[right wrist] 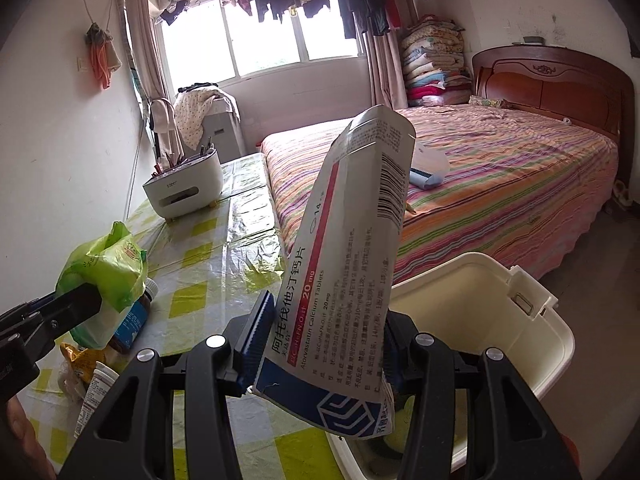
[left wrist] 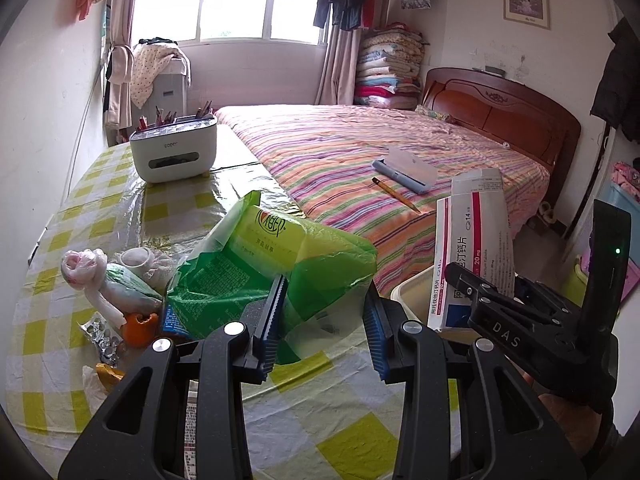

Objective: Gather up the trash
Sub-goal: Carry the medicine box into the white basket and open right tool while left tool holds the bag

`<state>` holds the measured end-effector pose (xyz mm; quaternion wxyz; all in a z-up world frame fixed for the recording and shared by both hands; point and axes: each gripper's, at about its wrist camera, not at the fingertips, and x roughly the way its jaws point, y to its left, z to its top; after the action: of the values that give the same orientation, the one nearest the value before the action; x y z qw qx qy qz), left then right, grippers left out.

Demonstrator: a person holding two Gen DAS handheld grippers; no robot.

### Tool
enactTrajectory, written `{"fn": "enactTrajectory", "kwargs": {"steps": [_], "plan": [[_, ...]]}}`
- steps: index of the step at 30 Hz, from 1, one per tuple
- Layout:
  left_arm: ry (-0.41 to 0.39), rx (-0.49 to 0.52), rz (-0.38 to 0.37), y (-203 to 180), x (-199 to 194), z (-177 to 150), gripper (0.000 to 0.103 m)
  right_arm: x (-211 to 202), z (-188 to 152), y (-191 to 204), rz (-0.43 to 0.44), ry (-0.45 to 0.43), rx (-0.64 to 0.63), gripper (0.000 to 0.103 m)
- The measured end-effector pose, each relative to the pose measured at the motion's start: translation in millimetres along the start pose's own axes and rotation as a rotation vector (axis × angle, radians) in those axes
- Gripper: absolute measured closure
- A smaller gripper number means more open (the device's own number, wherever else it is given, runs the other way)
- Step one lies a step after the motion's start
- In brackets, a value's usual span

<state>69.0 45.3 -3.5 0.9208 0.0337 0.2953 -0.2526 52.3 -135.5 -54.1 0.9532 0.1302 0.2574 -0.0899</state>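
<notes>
Left wrist view: left gripper [left wrist: 326,320] fingers partly open, closed on a green plastic wrapper [left wrist: 280,264] bunched between the blue pads [left wrist: 272,320]; wrapper held above the checked counter [left wrist: 312,420]. Right gripper [right wrist: 320,340] fingers also partly open, pinching a flattened medicine box [right wrist: 344,264] near its lower end; box stands tilted, its top leaning toward the striped bed [right wrist: 500,168].

Hard to make out: right-hand pad of the right gripper mostly covered by the box. Small litter at the counter's left edge [left wrist: 112,300] is a jumble of tissue, foil blister and an orange scrap; individual pieces overlap. Lower part of the wrapper is hidden by the fingers.

View differences: right wrist view shows the open cream bin [right wrist: 480,320] just beside the counter edge, directly under the box's lower end; left wrist view catches only a sliver of its rim. Right wrist view also shows a brown bottle behind the wrapper. Left wrist view alone shows the litter pile; a white pen holder [left wrist: 174,152] stands at the counter's far end
</notes>
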Motion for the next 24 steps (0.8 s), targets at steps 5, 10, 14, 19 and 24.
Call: {"fn": "enactTrajectory", "kwargs": {"steps": [5,10,14,19,24], "plan": [[-0.002,0.023,-0.035,-18.9,1.1,1.0,0.067,-4.8,-2.2,-10.4,-0.048,-0.009,0.006,0.056],[-0.001,0.052,-0.066,-37.8,1.1,1.3,0.067,-8.5,-1.9,-20.8,-0.105,-0.018,0.005,0.055],[-0.004,0.065,-0.083,-49.5,0.2,1.4,0.067,-11.5,-2.3,-29.8,-0.138,-0.023,0.01,0.055],[-0.006,0.065,-0.097,-60.0,-1.8,3.2,0.067,-10.9,-1.8,-36.1,-0.157,-0.014,0.019,0.053],[-0.011,0.068,-0.097,-64.8,-1.6,6.5,0.067,-10.0,-1.6,-40.7,-0.159,-0.005,0.028,0.052]]}}
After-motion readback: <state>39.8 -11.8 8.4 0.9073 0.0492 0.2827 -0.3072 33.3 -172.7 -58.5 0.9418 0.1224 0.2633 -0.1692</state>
